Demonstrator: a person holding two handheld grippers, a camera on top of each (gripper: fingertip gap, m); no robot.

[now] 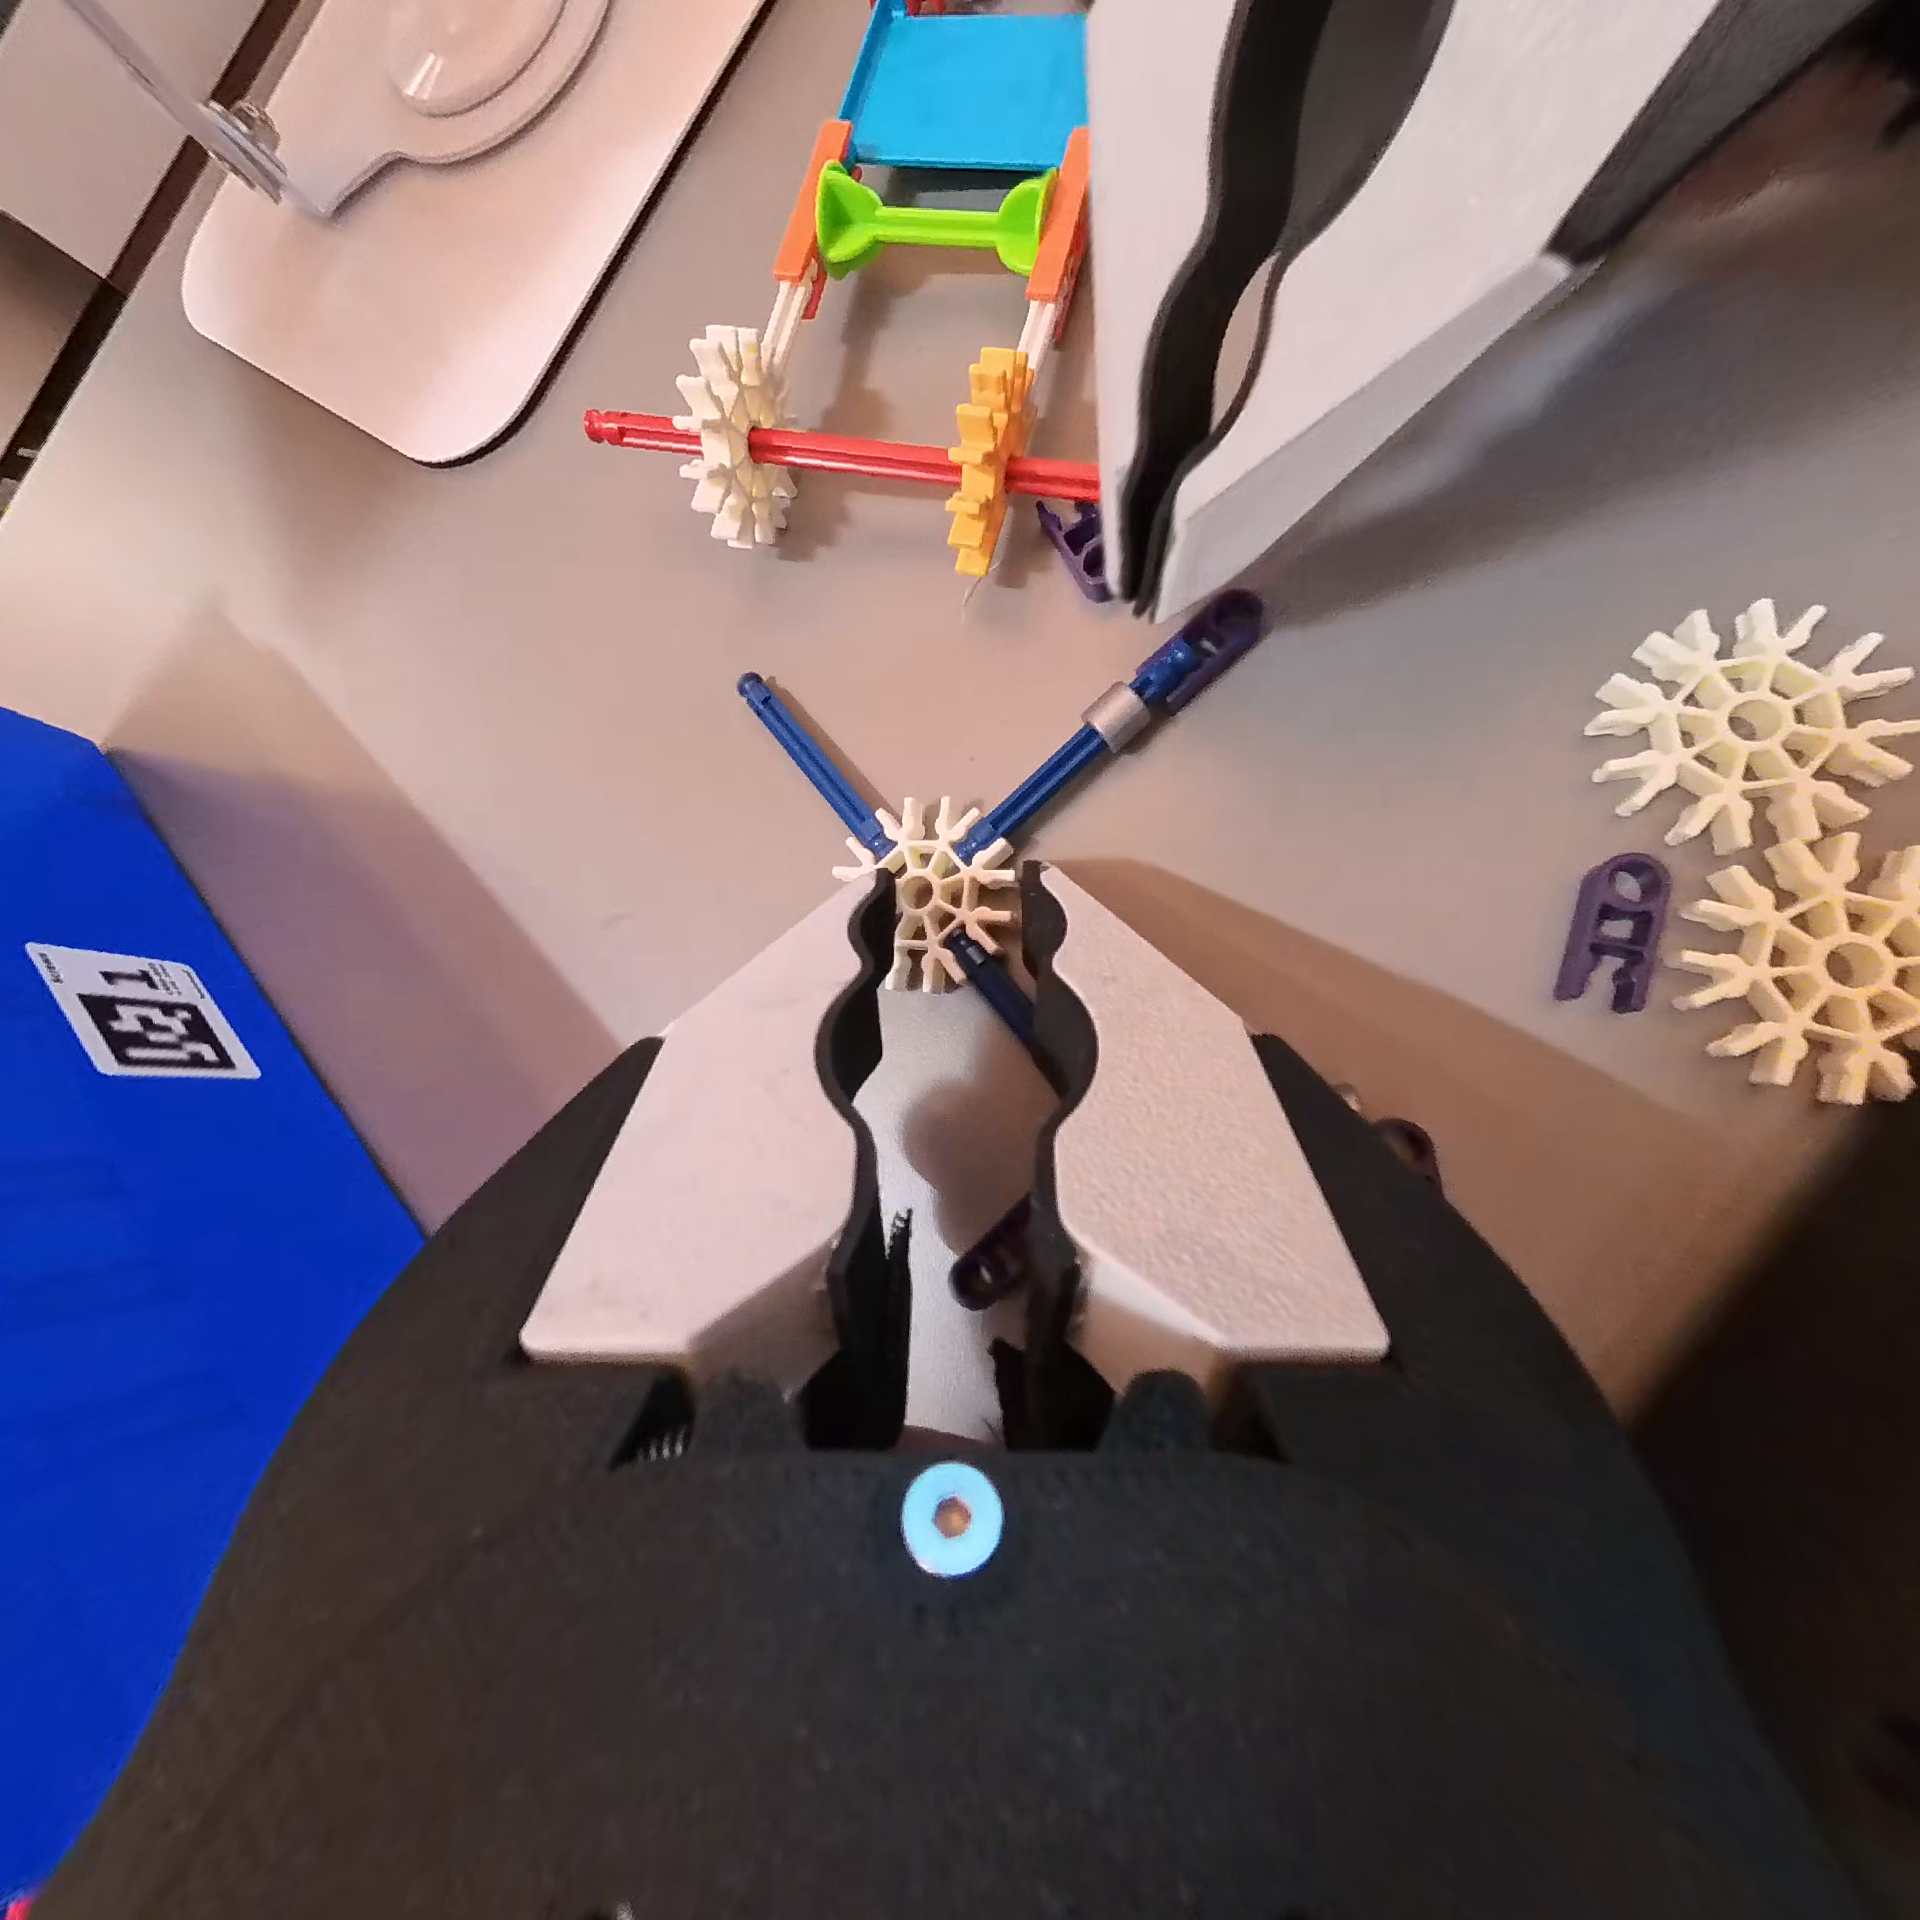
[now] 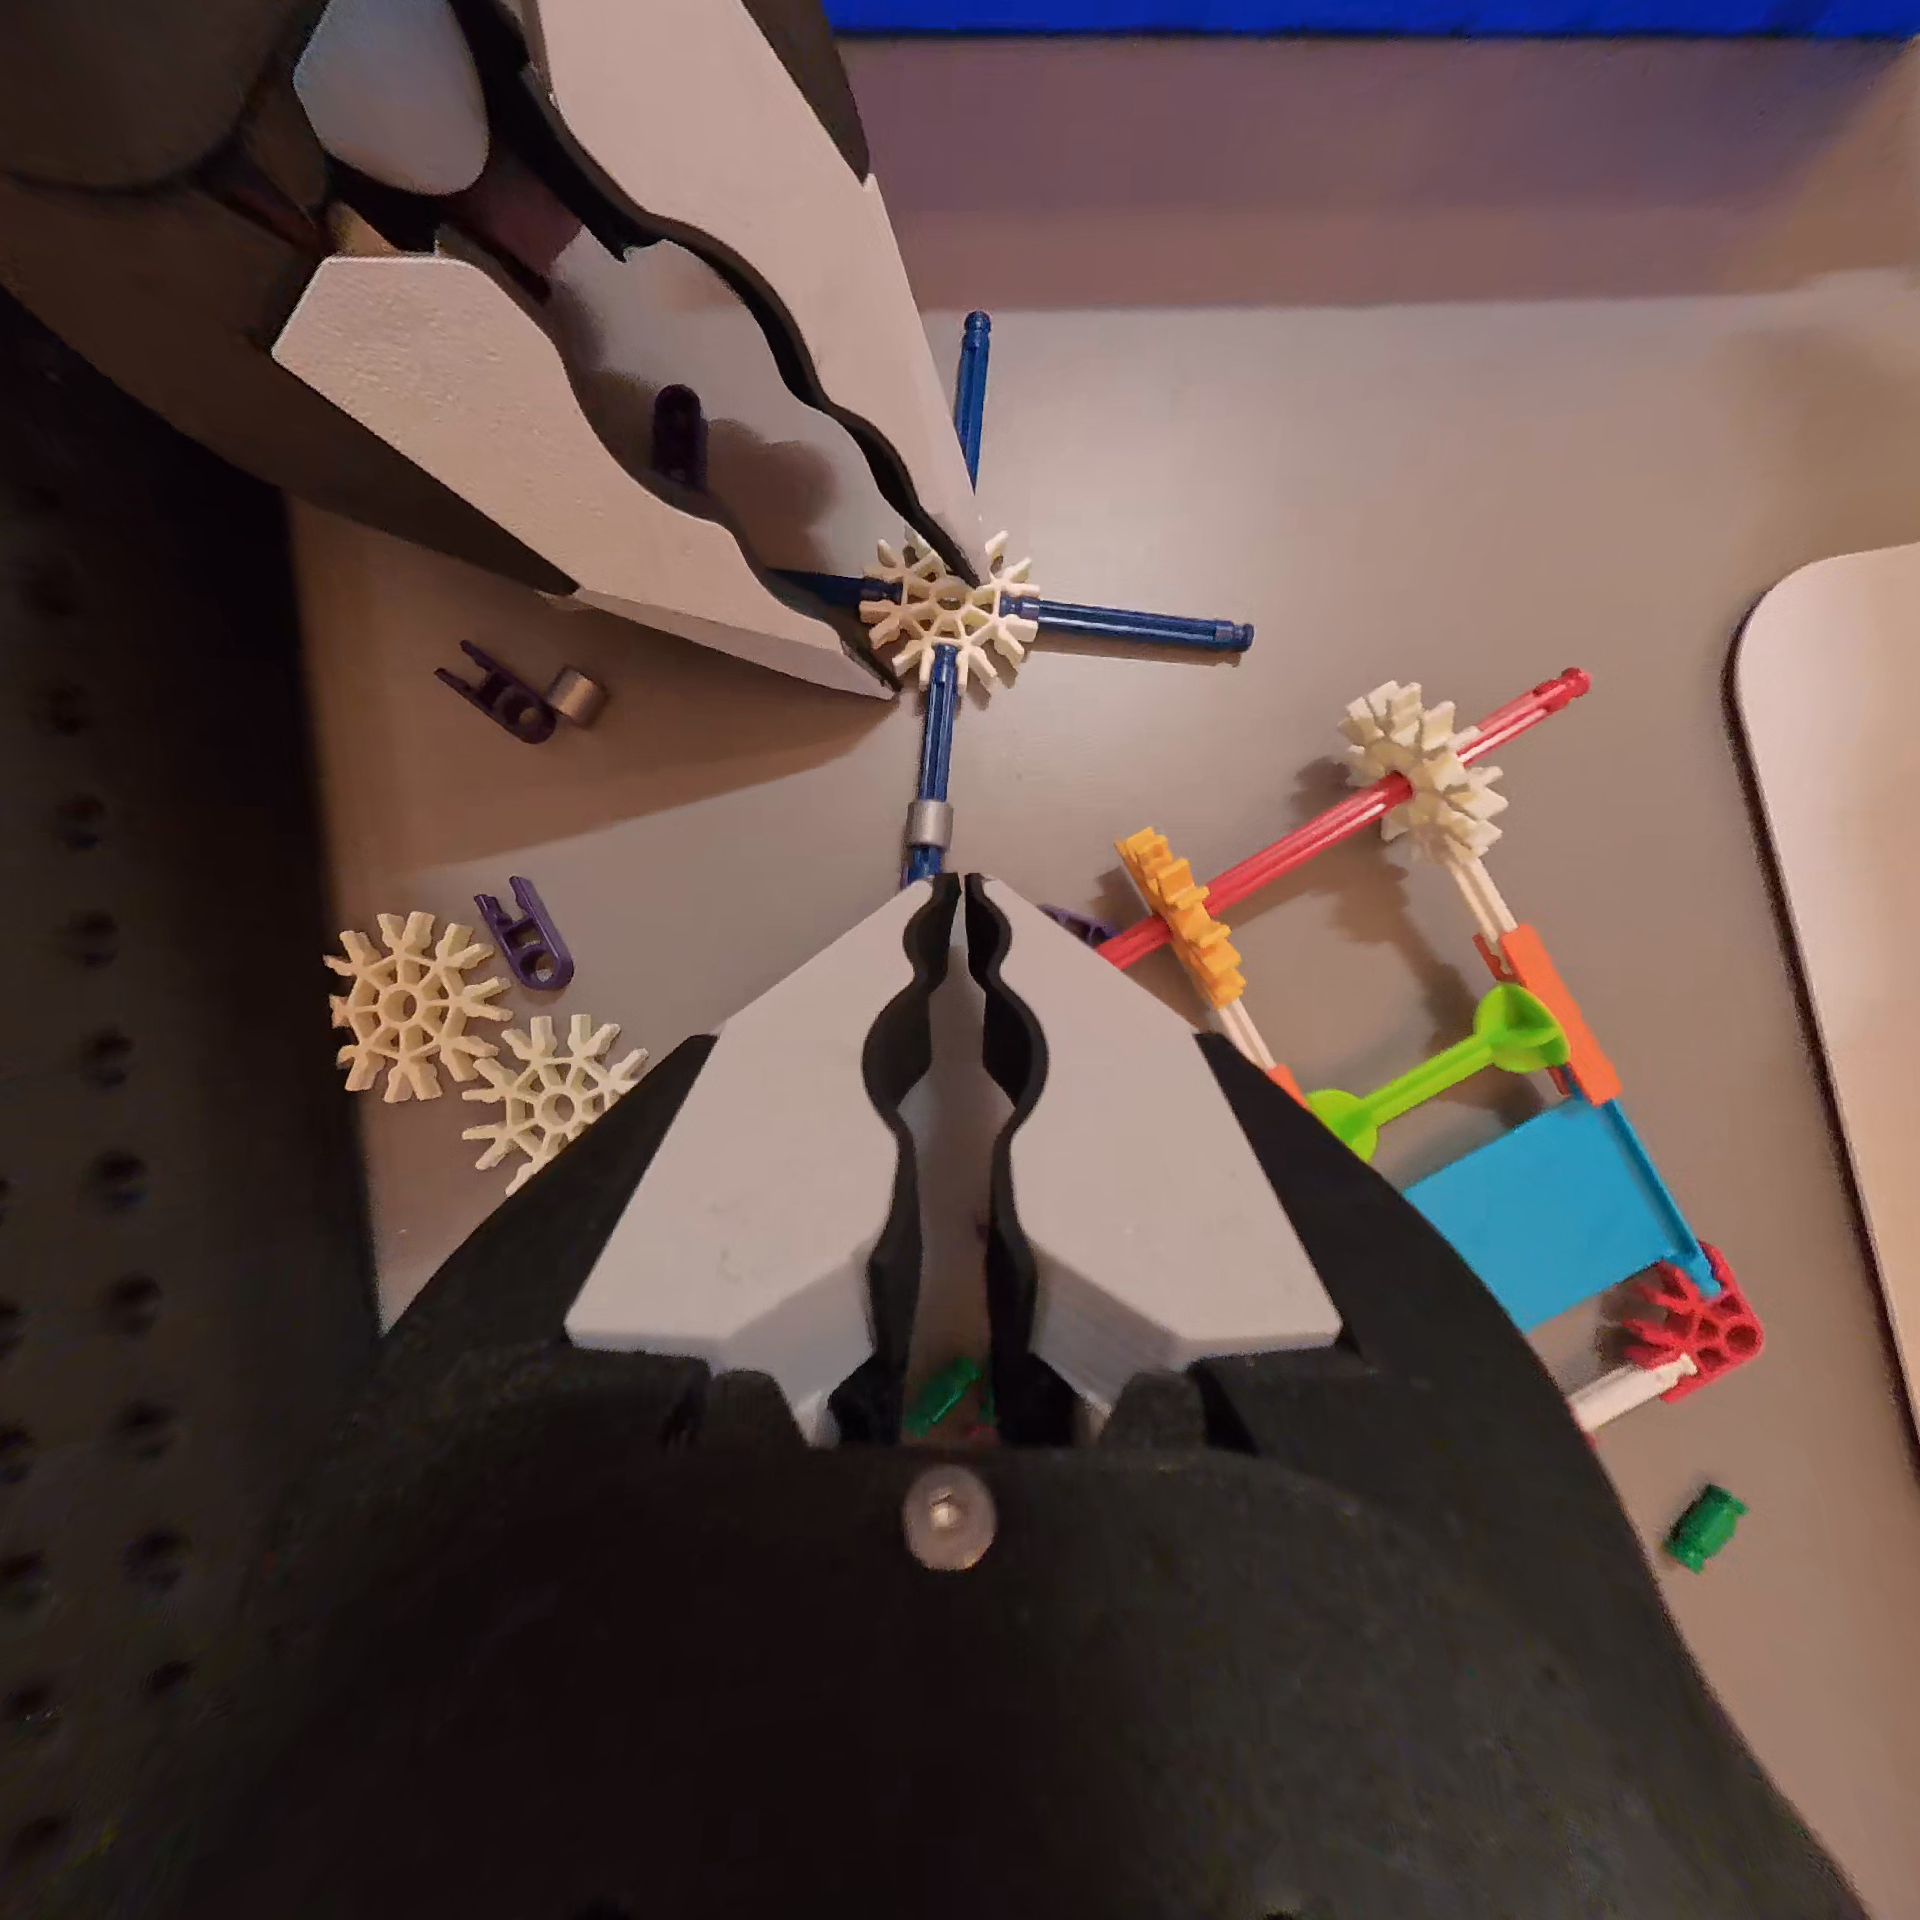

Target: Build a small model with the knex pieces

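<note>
My left gripper (image 1: 951, 883) is shut on a white snowflake connector (image 1: 940, 894) with several blue rods plugged into it, low over the grey table. It also shows in the right wrist view (image 2: 935, 623), pinching the connector (image 2: 951, 608). One blue rod (image 2: 935, 748) carries a silver sleeve (image 2: 928, 826) and ends in a purple clip (image 1: 1210, 634). My right gripper (image 2: 961, 883) has its jaws together, with its tips right at that rod's end. The clip lies beside the tips in the left wrist view (image 1: 1138, 592), not between the pads.
A colourful rod-and-connector frame (image 2: 1455, 987) with a red axle (image 1: 862, 452) lies close by. Two loose white connectors (image 2: 410, 1003) and a purple clip (image 2: 525, 935) lie beside my right gripper. Another clip with a sleeve (image 2: 520, 696), a green piece (image 2: 1704, 1527), a white board (image 2: 1849, 883) and a blue box (image 1: 156, 1143) surround them.
</note>
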